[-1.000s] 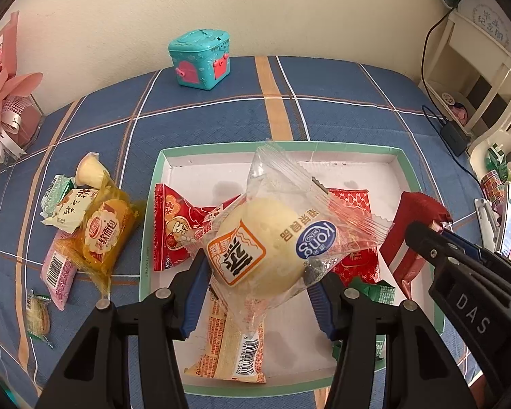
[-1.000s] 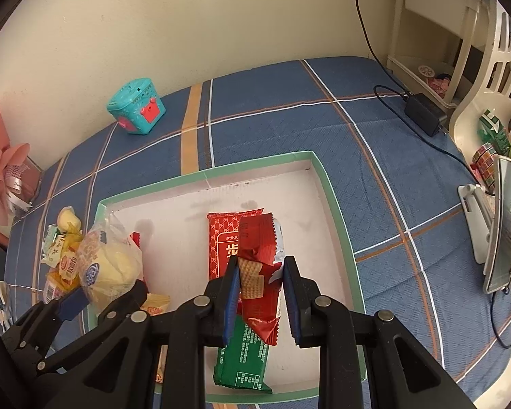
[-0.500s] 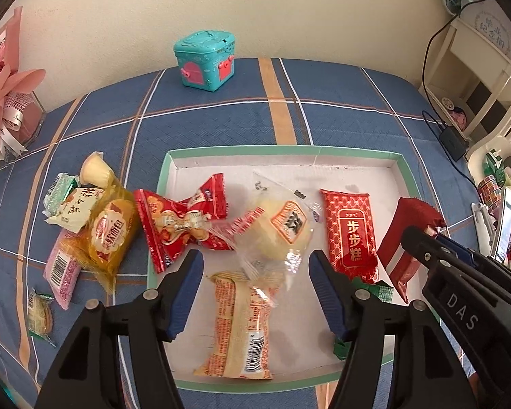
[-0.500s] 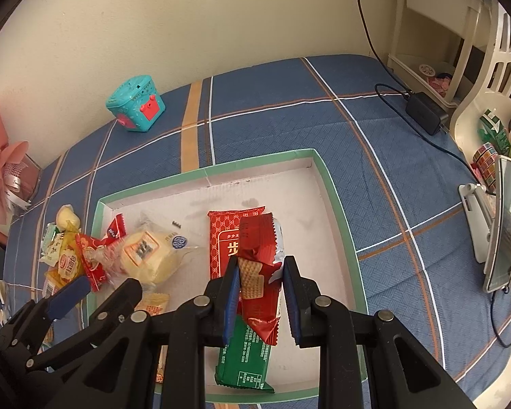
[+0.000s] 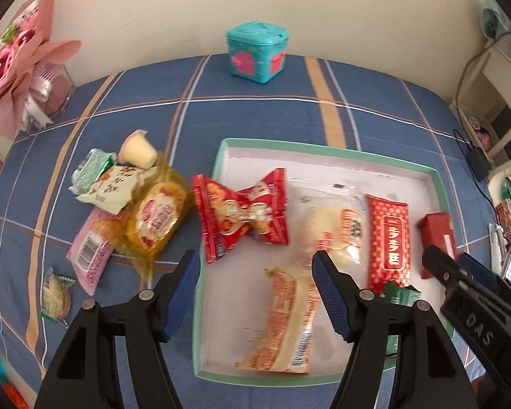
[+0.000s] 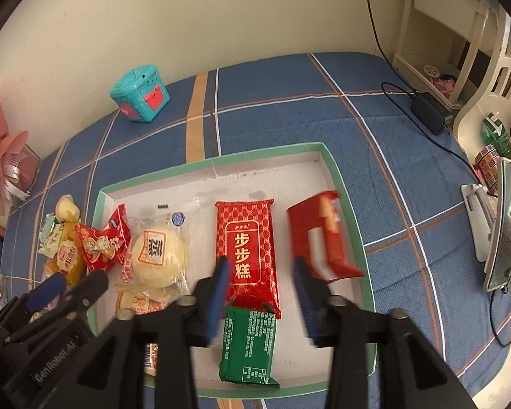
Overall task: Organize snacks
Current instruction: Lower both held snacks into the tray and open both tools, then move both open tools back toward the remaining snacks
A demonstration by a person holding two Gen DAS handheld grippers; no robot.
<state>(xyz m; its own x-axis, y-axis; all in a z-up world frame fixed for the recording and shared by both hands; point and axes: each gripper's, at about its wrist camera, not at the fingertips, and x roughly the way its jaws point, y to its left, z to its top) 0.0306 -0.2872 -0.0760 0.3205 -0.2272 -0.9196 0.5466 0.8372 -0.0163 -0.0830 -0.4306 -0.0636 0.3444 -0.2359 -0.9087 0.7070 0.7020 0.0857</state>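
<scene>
Snacks are split between a loose heap on the blue plaid bedcover [image 5: 357, 81] and the green-rimmed tray [image 5: 323, 148] beside it. Farthest left lie a small round biscuit packet [image 5: 55, 296], a pink wrapper [image 5: 91, 255], a yellow cake packet [image 5: 158, 220], a white-and-green sachet [image 5: 110, 184] and a jelly cup [image 5: 137, 150], all still outside the tray. A red bow-shaped packet [image 5: 243, 214] straddles the tray's left rim, half in and half out. Inside come an orange-striped bun packet [image 5: 289, 320], the round bun in clear wrap [image 6: 160, 255], a long red cake bar [image 6: 247, 248], a green packet [image 6: 248, 347] partly under that bar's near end, and a red wafer packet [image 6: 320, 235] by the right wall, blurred and tilted.

The left tongs [image 5: 255, 293] hang over the tray's left rim with their jaws opening and nothing pinched between them. The right tongs [image 6: 260, 293] are also opening, over the near end of the cake bar; the wafer packet sits off to their right, free of the pads.

Risks as I judge them: the wafer packet looks unsettled and could tip over the right wall. The bow packet could slide off the rim if nudged. Slippery film in the heap may let two packets lift together.
</scene>
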